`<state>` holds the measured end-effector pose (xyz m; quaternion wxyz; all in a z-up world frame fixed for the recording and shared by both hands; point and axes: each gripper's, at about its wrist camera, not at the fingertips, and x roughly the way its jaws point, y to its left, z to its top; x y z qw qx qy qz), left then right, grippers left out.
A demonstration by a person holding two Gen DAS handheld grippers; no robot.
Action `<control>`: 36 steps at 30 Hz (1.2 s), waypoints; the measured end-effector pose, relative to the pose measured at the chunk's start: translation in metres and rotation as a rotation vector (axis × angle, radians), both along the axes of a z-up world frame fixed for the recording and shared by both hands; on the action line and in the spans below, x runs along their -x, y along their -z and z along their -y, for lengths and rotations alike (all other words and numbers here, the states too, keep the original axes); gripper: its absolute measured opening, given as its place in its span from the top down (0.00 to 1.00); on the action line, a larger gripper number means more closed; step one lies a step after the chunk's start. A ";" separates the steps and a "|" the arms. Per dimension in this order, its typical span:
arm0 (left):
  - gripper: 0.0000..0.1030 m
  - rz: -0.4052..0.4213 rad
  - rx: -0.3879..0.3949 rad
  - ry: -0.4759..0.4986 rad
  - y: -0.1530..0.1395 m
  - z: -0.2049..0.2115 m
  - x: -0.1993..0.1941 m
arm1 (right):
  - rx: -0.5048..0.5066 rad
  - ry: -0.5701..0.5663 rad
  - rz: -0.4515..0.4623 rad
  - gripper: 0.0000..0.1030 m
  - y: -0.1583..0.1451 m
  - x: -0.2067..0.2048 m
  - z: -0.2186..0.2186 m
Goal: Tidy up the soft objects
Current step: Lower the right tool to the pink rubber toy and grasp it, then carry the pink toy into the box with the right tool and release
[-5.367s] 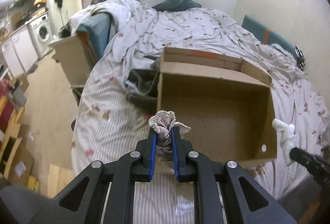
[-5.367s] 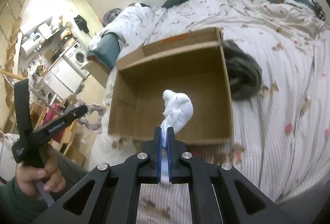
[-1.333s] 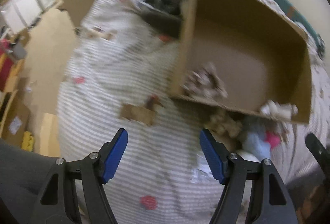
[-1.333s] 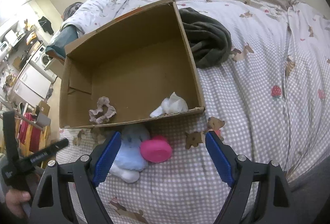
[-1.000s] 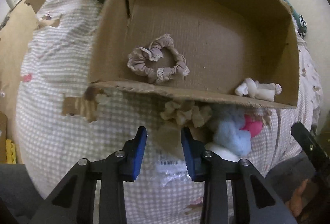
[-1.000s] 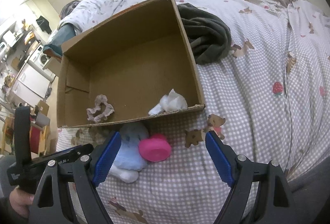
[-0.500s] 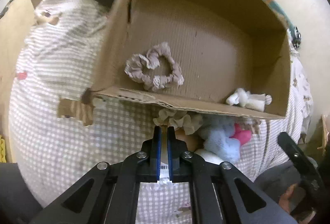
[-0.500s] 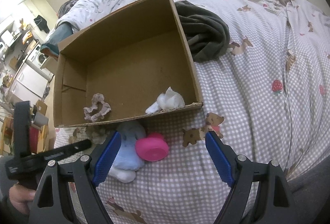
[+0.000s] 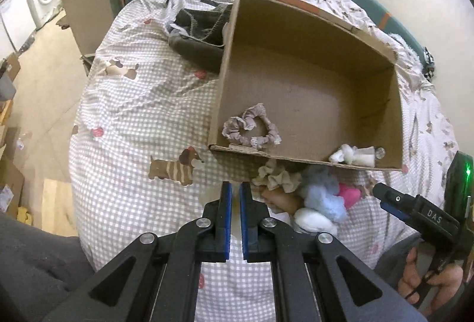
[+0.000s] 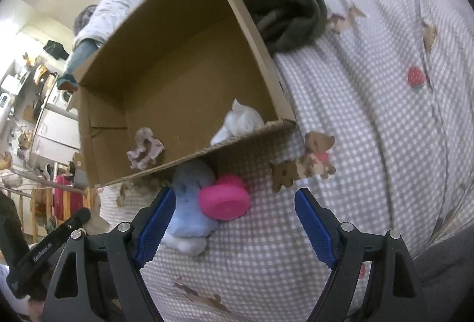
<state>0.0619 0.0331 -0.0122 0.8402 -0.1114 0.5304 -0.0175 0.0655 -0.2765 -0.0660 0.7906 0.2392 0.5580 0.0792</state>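
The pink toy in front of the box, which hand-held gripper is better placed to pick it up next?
Probably the right. The right hand-held gripper is open, with the pink toy between its fingers. The left hand-held gripper looks nearly shut and sits left of the pile, beside the beige scrunchie.

Cardboard box (image 10: 260, 61), pink toy (image 10: 224, 201), wide-open right gripper (image 10: 234, 221)

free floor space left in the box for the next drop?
Yes: the cardboard box floor is bare behind the mauve scrunchie and white sock, which lie along the near wall. Crowded just outside that wall: beige scrunchie, blue plush, pink item.
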 end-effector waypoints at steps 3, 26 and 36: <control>0.95 -0.011 -0.003 -0.009 0.008 0.004 -0.001 | 0.001 -0.019 -0.035 0.18 0.009 -0.005 -0.006; 0.95 -0.006 0.070 -0.025 0.012 0.003 0.000 | -0.029 -0.053 -0.005 0.51 0.012 -0.006 -0.028; 0.95 0.090 0.141 0.001 -0.011 0.005 0.018 | -0.065 -0.086 0.078 0.51 -0.018 0.021 -0.030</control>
